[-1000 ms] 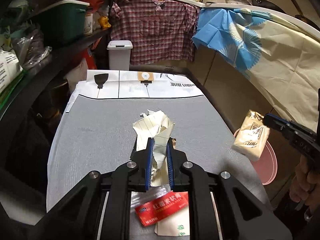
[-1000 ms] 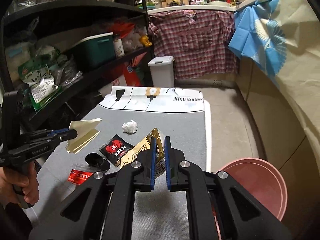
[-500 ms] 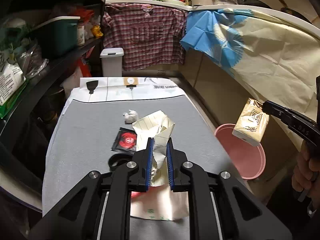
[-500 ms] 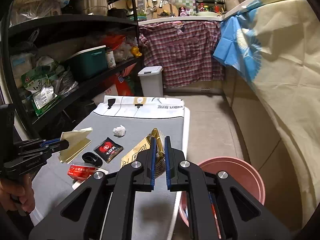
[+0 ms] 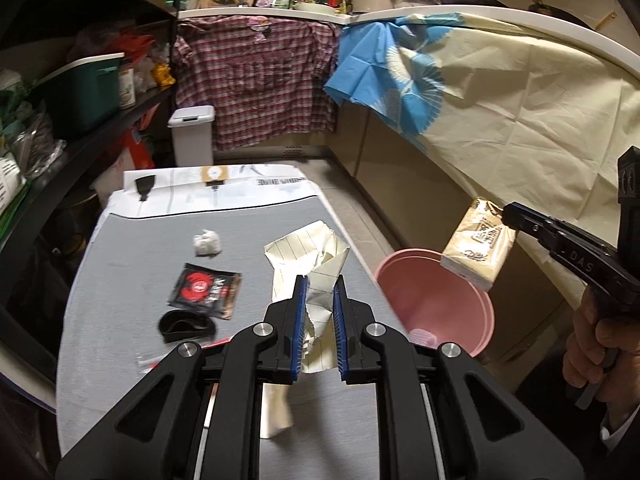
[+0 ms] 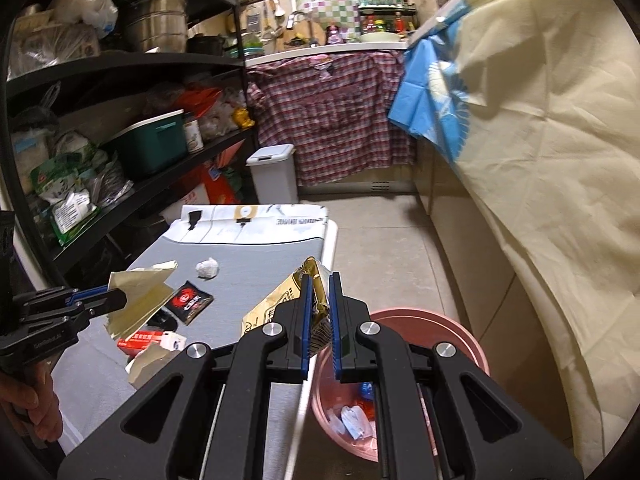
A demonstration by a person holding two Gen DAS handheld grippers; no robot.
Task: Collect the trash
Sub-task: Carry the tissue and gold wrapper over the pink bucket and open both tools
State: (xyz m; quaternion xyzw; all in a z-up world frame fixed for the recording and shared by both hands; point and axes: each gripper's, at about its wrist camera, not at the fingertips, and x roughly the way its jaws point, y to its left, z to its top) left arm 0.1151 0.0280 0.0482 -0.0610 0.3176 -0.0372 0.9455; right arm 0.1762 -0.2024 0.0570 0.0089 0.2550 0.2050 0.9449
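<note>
Gripping a crumpled cream lined paper sheet [image 5: 316,268], the left gripper [image 5: 319,292] hangs above the grey padded board [image 5: 128,272], jaws clenched on it. At its three o'clock, the right gripper [image 6: 320,292] pinches a gold-and-cream foil packet [image 6: 288,300] over the pink plastic bucket [image 6: 460,332]. A black-red sachet [image 5: 204,290] and white paper wad [image 5: 207,243] lie at ten o'clock on the board.

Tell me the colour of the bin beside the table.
Pink. The bin shows best in the right wrist view, with trash already inside.
</note>
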